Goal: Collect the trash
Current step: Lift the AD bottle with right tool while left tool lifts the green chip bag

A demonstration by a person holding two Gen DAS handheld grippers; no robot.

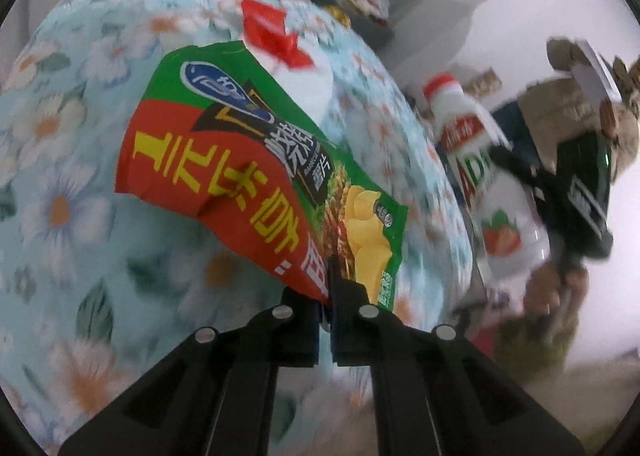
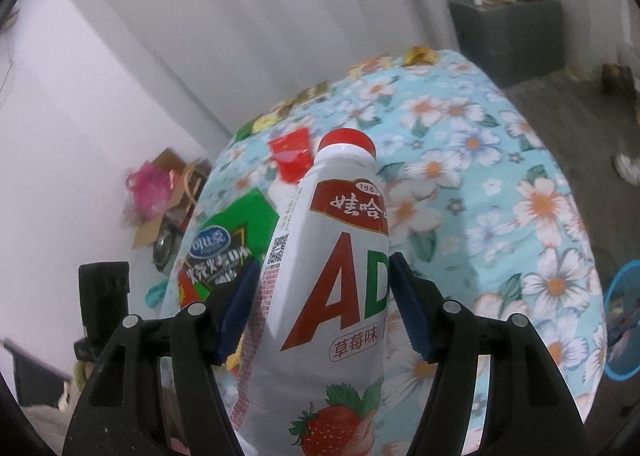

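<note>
Both hands loaded already. Left gripper (image 1: 329,288) jaws pinching bottom edge of crinkly red-green foil chip bag (image 1: 256,184), bag's long axis fanning up toward 11 o'clock, lifted clear of floral blue bedspread (image 1: 60,216). Right gripper (image 2: 324,296) jaws clamped around waist of white plastic strawberry-milk bottle (image 2: 332,280), red cap at 12 o'clock. Red wrapper scrap (image 1: 274,36) lies on bed beyond bag, left side nearer I'd say. Blue bin (image 2: 624,320) at 3 o'clock of right jaws, probably drop-off.

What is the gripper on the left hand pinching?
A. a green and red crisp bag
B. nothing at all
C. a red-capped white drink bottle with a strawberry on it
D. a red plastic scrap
A: in the left wrist view the left gripper is shut on the bottom edge of the green and red crisp bag, lifting it off the flowered cloth.
</note>
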